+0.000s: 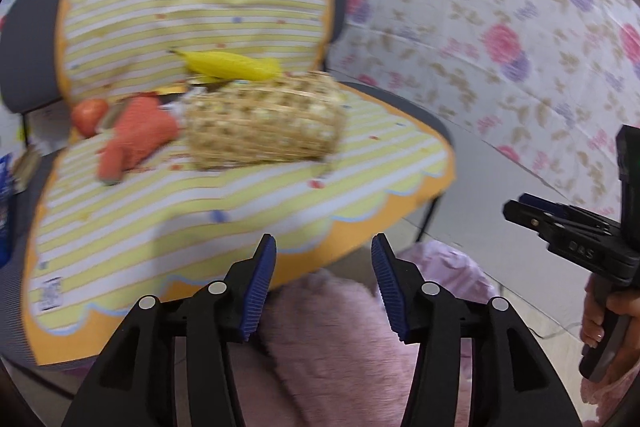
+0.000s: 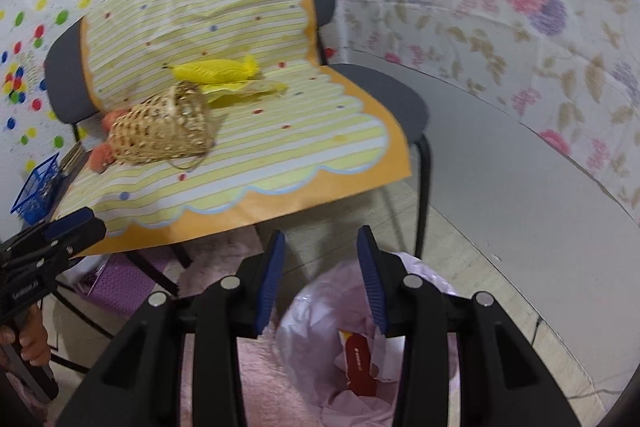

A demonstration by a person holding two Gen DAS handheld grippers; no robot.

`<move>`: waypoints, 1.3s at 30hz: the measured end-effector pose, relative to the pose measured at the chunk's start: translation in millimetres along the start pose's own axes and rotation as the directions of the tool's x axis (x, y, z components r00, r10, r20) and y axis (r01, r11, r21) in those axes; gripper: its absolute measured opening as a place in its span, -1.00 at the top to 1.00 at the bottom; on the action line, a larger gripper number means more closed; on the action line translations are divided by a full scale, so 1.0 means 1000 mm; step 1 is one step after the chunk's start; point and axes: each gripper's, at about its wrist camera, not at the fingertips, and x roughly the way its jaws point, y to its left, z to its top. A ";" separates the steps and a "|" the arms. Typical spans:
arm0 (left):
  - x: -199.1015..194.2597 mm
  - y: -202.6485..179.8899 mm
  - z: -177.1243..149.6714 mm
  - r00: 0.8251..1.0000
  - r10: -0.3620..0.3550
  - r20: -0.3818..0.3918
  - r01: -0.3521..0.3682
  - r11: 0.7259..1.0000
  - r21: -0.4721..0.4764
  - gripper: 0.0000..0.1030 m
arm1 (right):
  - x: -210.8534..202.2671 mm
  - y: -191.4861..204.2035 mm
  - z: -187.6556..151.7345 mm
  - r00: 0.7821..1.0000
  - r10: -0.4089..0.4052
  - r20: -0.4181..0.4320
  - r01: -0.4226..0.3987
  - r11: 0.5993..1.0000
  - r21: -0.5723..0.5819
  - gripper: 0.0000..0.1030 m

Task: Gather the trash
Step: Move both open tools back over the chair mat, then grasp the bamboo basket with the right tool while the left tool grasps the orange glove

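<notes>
right gripper [image 2: 321, 267] low in frame, jaws apart and empty above the pink-lined bin [image 2: 304, 323], red wrapper [image 2: 362, 363] inside at bottom centre, left gripper [image 1: 323, 271] also spread wide, basket [image 1: 264, 123] tipped on the striped chair cover [image 1: 160, 227] mid-frame

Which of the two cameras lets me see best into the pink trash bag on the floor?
The right wrist view: it looks down into the open pink trash bag, showing a red wrapper inside. The left wrist view shows only a bit of the bag's crinkled edge behind a gripper finger, nothing of its contents.
</notes>
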 end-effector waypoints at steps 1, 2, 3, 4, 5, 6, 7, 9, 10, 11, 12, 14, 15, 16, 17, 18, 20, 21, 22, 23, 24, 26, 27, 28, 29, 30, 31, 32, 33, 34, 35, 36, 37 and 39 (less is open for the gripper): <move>-0.001 0.006 0.002 1.000 0.022 0.001 -0.022 1.000 -0.010 0.00 | 0.002 0.005 0.002 1.000 0.013 -0.001 -0.013 1.000 -0.013 0.15; -0.002 0.009 0.003 0.999 0.037 0.001 -0.037 0.999 -0.018 -0.01 | 0.006 0.012 0.006 0.999 0.032 -0.001 -0.032 0.999 -0.033 0.10; -0.003 0.017 0.005 0.998 0.061 0.004 -0.061 0.998 -0.033 -0.02 | 0.006 0.017 0.008 0.999 0.041 0.000 -0.040 0.998 -0.046 0.08; -0.005 0.024 0.004 0.997 0.076 0.006 -0.076 0.996 -0.043 -0.03 | 0.008 0.022 0.010 0.999 0.051 0.002 -0.051 0.997 -0.062 0.03; -0.006 0.031 0.006 0.996 0.090 0.008 -0.090 0.994 -0.055 -0.06 | 0.011 0.028 0.014 0.998 0.067 0.006 -0.066 0.994 -0.082 -0.02; -0.008 0.039 0.008 0.994 0.113 0.010 -0.112 0.991 -0.072 -0.11 | 0.012 0.033 0.016 0.997 0.077 0.007 -0.076 0.993 -0.095 -0.04; -0.009 0.045 0.010 0.991 0.131 0.013 -0.130 0.988 -0.084 -0.12 | 0.013 0.039 0.019 0.996 0.090 0.009 -0.088 0.990 -0.111 -0.08; -0.013 0.057 0.014 0.987 0.158 0.020 -0.155 0.982 -0.105 -0.16 | 0.015 0.049 0.025 0.993 0.116 0.010 -0.114 0.984 -0.139 -0.12; -0.014 0.061 0.015 0.985 0.170 0.022 -0.167 0.979 -0.115 -0.18 | 0.017 0.055 0.028 0.992 0.129 0.010 -0.126 0.980 -0.157 -0.17; -0.015 0.064 0.016 0.984 0.179 0.024 -0.175 0.977 -0.120 -0.19 | 0.018 0.061 0.032 0.990 0.139 0.013 -0.135 0.975 -0.174 -0.21; -0.016 0.067 0.017 0.982 0.188 0.026 -0.184 0.975 -0.126 -0.20 | 0.020 0.066 0.035 0.989 0.145 0.015 -0.140 0.973 -0.185 -0.21; -0.017 0.074 0.020 0.978 0.208 0.029 -0.202 0.970 -0.138 -0.20 | 0.025 0.078 0.042 0.986 0.164 0.022 -0.156 0.965 -0.212 -0.21; -0.016 0.077 0.020 0.976 0.214 0.027 -0.208 0.968 -0.142 -0.20 | 0.027 0.081 0.045 0.985 0.172 0.025 -0.162 0.962 -0.218 -0.21; -0.016 0.079 0.020 0.976 0.216 0.024 -0.210 0.967 -0.144 -0.20 | 0.031 0.085 0.048 0.983 0.181 0.025 -0.171 0.960 -0.222 -0.21; -0.015 0.083 0.020 0.976 0.218 0.019 -0.213 0.966 -0.146 -0.20 | 0.036 0.088 0.053 0.980 0.198 0.024 -0.188 0.957 -0.221 -0.20; -0.014 0.086 0.020 0.975 0.223 0.014 -0.219 0.965 -0.146 -0.20 | 0.039 0.090 0.056 0.977 0.213 0.023 -0.203 0.954 -0.219 -0.17; -0.011 0.090 0.020 0.973 0.230 0.006 -0.227 0.963 -0.146 -0.20 | 0.050 0.094 0.065 0.969 0.245 0.019 -0.235 0.947 -0.220 -0.02; -0.010 0.094 0.021 0.973 0.232 0.002 -0.230 0.962 -0.148 -0.20 | 0.053 0.094 0.068 0.966 0.257 0.019 -0.247 0.944 -0.219 -0.02; -0.009 0.097 0.021 0.972 0.233 -0.001 -0.230 0.961 -0.150 -0.20 | 0.060 0.095 0.074 0.962 0.274 0.013 -0.265 0.939 -0.218 -0.02; -0.007 0.099 0.021 0.972 0.234 -0.003 -0.232 0.961 -0.153 -0.20 | 0.068 0.097 0.079 0.957 0.292 0.001 -0.284 0.934 -0.217 -0.02; -0.006 0.101 0.022 0.972 0.235 -0.003 -0.232 0.960 -0.156 -0.20 | 0.073 0.098 0.082 0.953 0.303 -0.012 -0.299 0.929 -0.217 -0.03; -0.004 0.103 0.024 0.972 0.236 -0.005 -0.234 0.959 -0.159 -0.20 | 0.088 0.101 0.087 0.946 0.322 -0.040 -0.322 0.921 -0.217 -0.08; -0.003 0.103 0.025 0.972 0.235 -0.005 -0.232 0.959 -0.159 -0.20 | 0.093 0.102 0.087 0.942 0.331 -0.052 -0.334 0.916 -0.221 -0.10; -0.001 0.104 0.026 0.972 0.233 -0.006 -0.232 0.960 -0.159 -0.20 | 0.099 0.104 0.088 0.939 0.338 -0.064 -0.343 0.912 -0.225 -0.10; 0.000 0.104 0.026 0.972 0.233 -0.007 -0.231 0.960 -0.158 -0.20 | 0.104 0.106 0.089 0.935 0.346 -0.073 -0.353 0.906 -0.234 -0.10; 0.001 0.103 0.027 0.973 0.231 -0.008 -0.229 0.961 -0.156 -0.20 | 0.109 0.108 0.089 0.931 0.355 -0.082 -0.364 0.900 -0.241 -0.10; 0.002 0.104 0.028 0.973 0.230 -0.011 -0.229 0.961 -0.155 -0.20 | 0.112 0.110 0.089 0.927 0.363 -0.094 -0.375 0.893 -0.248 -0.10; 0.003 0.104 0.028 0.974 0.228 -0.015 -0.227 0.961 -0.156 -0.20 | 0.115 0.112 0.088 0.922 0.373 -0.105 -0.387 0.886 -0.257 -0.10; 0.004 0.104 0.028 0.974 0.227 -0.017 -0.226 0.961 -0.157 -0.20 | 0.116 0.116 0.087 0.917 0.383 -0.110 -0.398 0.876 -0.273 -0.10; 0.004 0.104 0.028 0.974 0.227 -0.019 -0.227 0.961 -0.159 -0.20 | 0.115 0.119 0.084 0.915 0.388 -0.112 -0.403 0.867 -0.292 -0.10; 0.004 0.104 0.028 0.973 0.229 -0.019 -0.229 0.960 -0.159 -0.20 | 0.113 0.122 0.082 0.912 0.393 -0.114 -0.408 0.859 -0.308 -0.10; 0.004 0.104 0.028 0.973 0.231 -0.020 -0.231 0.960 -0.158 -0.20 | 0.112 0.124 0.080 0.911 0.397 -0.113 -0.411 0.855 -0.316 -0.09; 0.003 0.105 0.028 0.972 0.235 -0.020 -0.235 0.959 -0.157 -0.20 | 0.109 0.126 0.079 0.910 0.400 -0.109 -0.413 0.851 -0.325 0.04; 0.002 0.106 0.027 0.971 0.240 -0.021 -0.240 0.957 -0.162 -0.20 | 0.103 0.127 0.077 0.906 0.411 -0.102 -0.420 0.845 -0.331 0.37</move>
